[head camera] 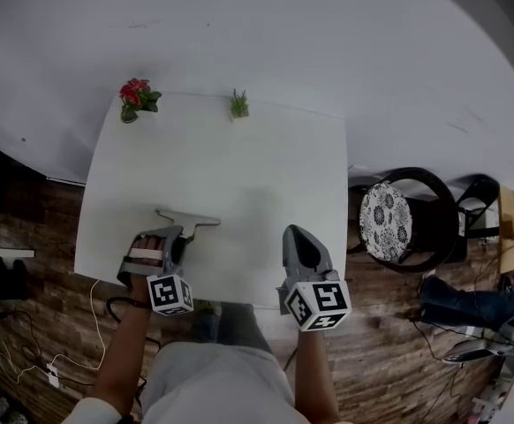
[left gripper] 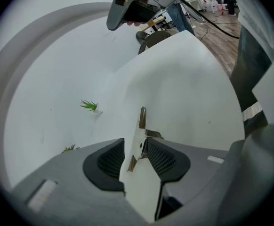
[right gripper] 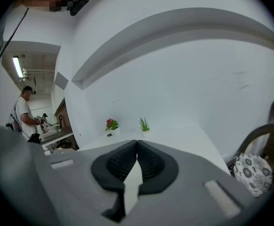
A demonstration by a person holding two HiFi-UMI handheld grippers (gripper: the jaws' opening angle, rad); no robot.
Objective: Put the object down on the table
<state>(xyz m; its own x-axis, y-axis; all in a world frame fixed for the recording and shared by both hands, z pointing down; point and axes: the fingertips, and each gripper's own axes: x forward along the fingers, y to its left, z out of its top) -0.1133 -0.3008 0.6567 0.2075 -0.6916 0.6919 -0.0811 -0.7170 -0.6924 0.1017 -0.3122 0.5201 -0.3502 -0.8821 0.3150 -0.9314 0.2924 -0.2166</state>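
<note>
Between jaws of left tool point(left gripper: 135, 149), metal T-piece point(head camera: 189, 218), crossbar sideways, stem nearward.

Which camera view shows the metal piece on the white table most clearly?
The head view: the T-shaped metal piece shows nearly whole on the table, at the left tongs. The left gripper view shows it close but edge-on, between those open tongs. The right gripper view misses it.

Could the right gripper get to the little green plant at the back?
Probably yes. Only bare table lies between the right gripper and the green plant. Its jaws are shut, so they must open first.
</note>
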